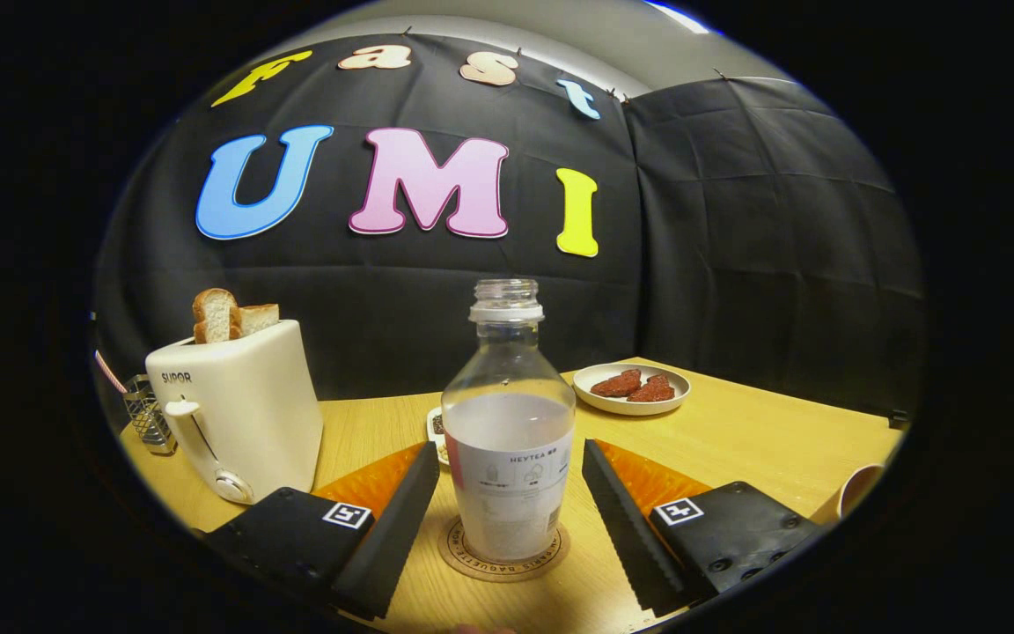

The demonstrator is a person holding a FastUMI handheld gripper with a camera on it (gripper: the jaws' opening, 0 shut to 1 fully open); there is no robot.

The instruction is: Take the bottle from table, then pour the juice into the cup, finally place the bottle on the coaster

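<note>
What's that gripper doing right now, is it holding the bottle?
Gripper: open, holding nothing. Its fingers stand apart on either side of the juice bottle, not touching it; the bottle stands upright on the coaster.

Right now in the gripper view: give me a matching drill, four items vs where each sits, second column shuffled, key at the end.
1. bottle
2. toaster
3. plate
4. cup

A. beyond the bottle, holds two brown pieces
B. on the coaster, between the open fingers of the hand-held gripper
C. at the table edge, past the right finger
D. left of the bottle, bread in its slots

Pairs: 1-B, 2-D, 3-A, 4-C
</note>
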